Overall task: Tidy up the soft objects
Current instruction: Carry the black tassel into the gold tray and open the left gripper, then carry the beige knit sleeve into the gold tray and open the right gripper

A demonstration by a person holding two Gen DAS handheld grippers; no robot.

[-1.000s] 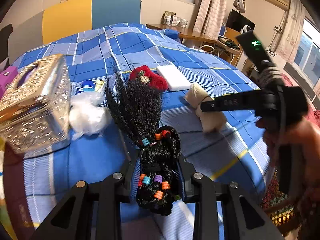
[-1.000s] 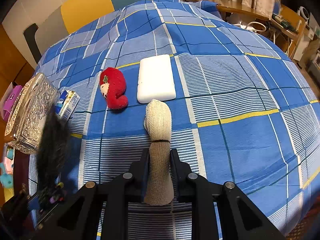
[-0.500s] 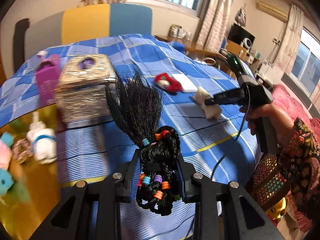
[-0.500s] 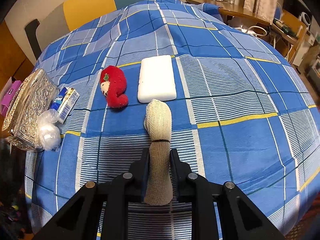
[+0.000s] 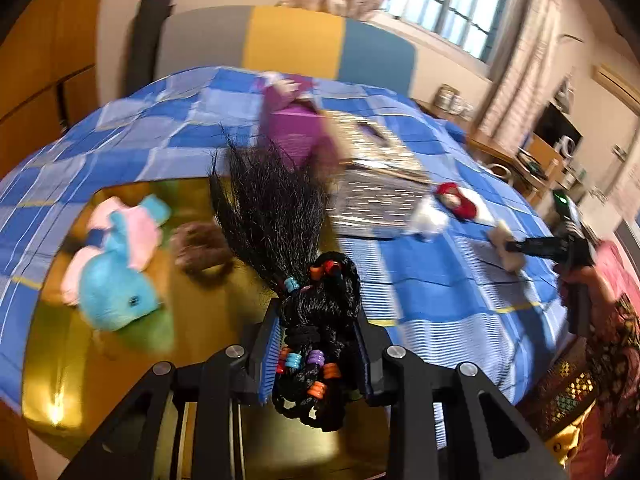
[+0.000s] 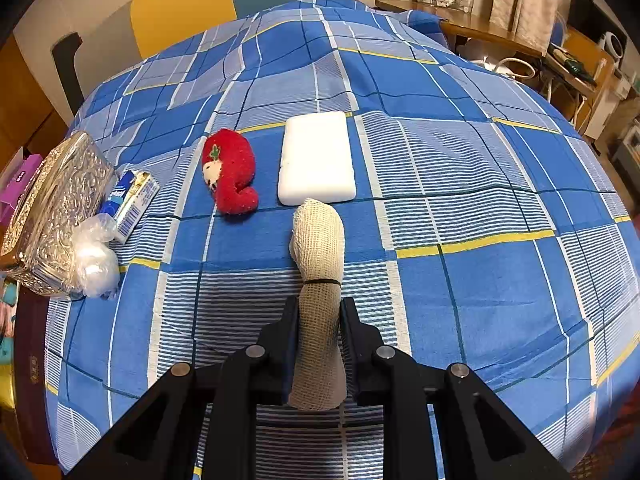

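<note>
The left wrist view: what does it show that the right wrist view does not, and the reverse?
Only the left wrist view shows the black hairpiece clamped in the left gripper, the blue plush toy on the gold tray, and the right gripper from outside.

Only the right wrist view shows the blue packet.

Both show the beige mesh roll, red plush and silver box.

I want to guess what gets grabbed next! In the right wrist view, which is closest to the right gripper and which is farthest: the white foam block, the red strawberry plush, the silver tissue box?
1. White foam block, straight ahead.
2. Red strawberry plush, ahead, slightly left.
3. Silver tissue box, far left edge.

The first two are nearly tied.
</note>
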